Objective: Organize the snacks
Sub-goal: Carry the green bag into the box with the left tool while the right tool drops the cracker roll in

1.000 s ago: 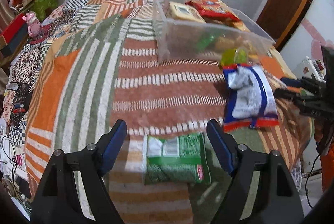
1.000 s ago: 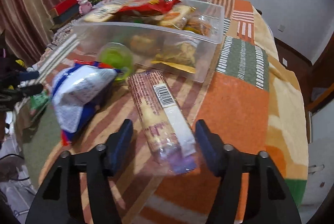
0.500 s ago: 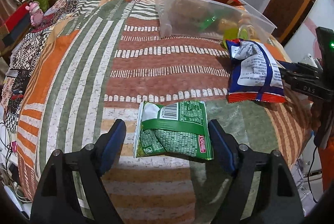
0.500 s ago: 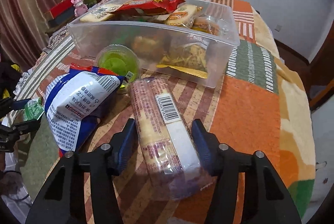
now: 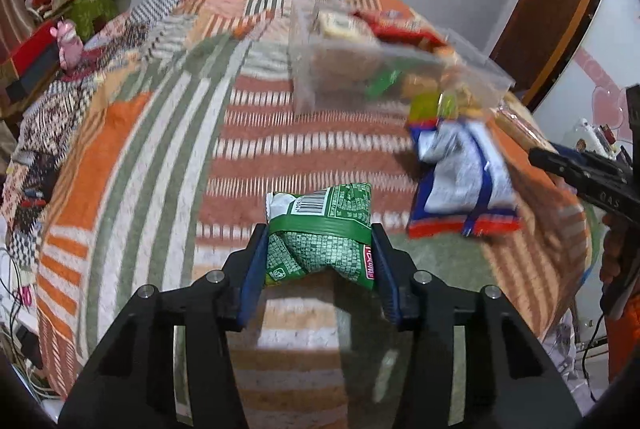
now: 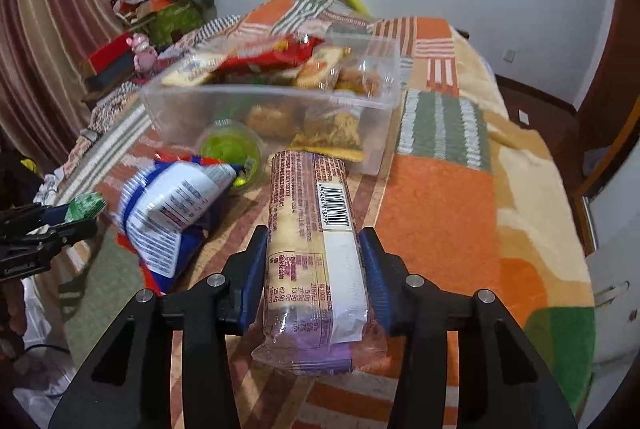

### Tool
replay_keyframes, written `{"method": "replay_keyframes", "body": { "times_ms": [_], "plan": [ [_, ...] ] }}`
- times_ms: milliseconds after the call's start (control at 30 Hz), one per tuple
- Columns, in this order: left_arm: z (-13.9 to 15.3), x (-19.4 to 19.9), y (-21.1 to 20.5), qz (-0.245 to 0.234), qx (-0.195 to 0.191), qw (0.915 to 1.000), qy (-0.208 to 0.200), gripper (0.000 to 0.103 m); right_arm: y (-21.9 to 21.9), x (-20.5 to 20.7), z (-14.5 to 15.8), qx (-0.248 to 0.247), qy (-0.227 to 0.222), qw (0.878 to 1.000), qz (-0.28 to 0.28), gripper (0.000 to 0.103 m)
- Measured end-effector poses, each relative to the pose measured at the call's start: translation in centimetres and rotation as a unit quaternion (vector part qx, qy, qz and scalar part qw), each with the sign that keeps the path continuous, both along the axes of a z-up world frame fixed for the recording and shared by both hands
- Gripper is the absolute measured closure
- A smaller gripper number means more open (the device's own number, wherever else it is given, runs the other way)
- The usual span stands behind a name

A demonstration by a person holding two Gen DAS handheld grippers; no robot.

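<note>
My left gripper (image 5: 318,261) is shut on a green snack packet (image 5: 320,229) and holds it just above the striped bedspread (image 5: 132,157). My right gripper (image 6: 314,261) is shut on a long cracker pack (image 6: 310,245) with a barcode, its far end tilted up. A clear plastic bin (image 6: 276,109) full of snacks sits further back; it also shows in the left wrist view (image 5: 384,73). A blue and white chip bag (image 6: 172,201) and a green cup (image 6: 230,149) lie in front of the bin.
The bed edge drops off at the right in the right wrist view (image 6: 576,269). Clutter and a pink toy (image 5: 66,41) sit on shelves at the far left. A wooden door (image 5: 560,9) stands at the right.
Both grippers closed: the left on the green packet, the right on the cracker pack. Both packs have lifted slightly off the bedspread.
</note>
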State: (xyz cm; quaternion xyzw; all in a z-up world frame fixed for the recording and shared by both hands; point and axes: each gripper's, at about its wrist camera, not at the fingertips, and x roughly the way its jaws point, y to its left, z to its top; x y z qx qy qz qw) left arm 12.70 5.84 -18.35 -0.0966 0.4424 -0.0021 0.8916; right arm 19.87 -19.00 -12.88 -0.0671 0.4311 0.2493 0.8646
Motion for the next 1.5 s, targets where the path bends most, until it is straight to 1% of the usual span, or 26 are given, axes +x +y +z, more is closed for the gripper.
{"method": "replay_keyframes", "body": {
  "times_ms": [200, 367, 467, 633, 767, 867, 1000, 1067, 1167, 1300, 1500],
  "plan": [
    [3.7, 1.9, 0.0, 0.002, 0.008, 0.9987, -0.05, 0.054, -0.4, 0.1, 2.7, 0.012, -0.042, 0.999, -0.014, 0.061],
    [6.5, 3.9, -0.1, 0.002, 0.015, 0.9962, -0.085, 0.054, -0.5, 1.4, 4.5, 0.022, -0.075, 0.996, -0.033, 0.061],
    [8.1, 5.2, -0.4, 0.001, 0.023, 0.9941, -0.106, 0.054, -0.4, 2.4, 5.1, 0.027, -0.085, 0.995, -0.038, 0.061],
    [9.3, 8.0, -0.6, 0.005, 0.043, 0.9912, -0.125, 0.054, 0.5, 4.5, 6.0, 0.034, -0.099, 0.993, -0.047, 0.061],
    [9.1, 11.0, -0.4, 0.007, 0.038, 0.9917, -0.123, 0.054, 1.1, 5.8, 6.1, 0.036, -0.105, 0.993, -0.05, 0.061],
    [8.5, 13.3, -0.2, 0.006, 0.049, 0.9917, -0.119, 0.054, 1.6, 7.2, 6.0, 0.037, -0.104, 0.993, -0.051, 0.061],
    [6.9, 16.0, 0.0, 0.008, 0.061, 0.993, -0.101, 0.054, 2.4, 9.2, 5.3, 0.033, -0.1, 0.993, -0.057, 0.061],
    [6.2, 17.3, 0.1, 0.009, 0.061, 0.9939, -0.092, 0.054, 2.8, 10.1, 4.8, 0.029, -0.095, 0.993, -0.061, 0.061],
    [5.3, 18.9, 0.0, 0.0, 0.056, 0.995, -0.083, 0.054, 3.3, 11.3, 3.7, 0.026, -0.083, 0.994, -0.067, 0.061],
    [4.6, 20.6, -0.6, -0.009, 0.061, 0.9953, -0.076, 0.054, 3.8, 12.4, 2.1, 0.018, -0.064, 0.995, -0.075, 0.061],
    [3.6, 22.1, -1.1, -0.017, 0.066, 0.9956, -0.065, 0.053, 4.1, 12.8, 0.9, 0.005, -0.043, 0.996, -0.077, 0.061]
  ]
}}
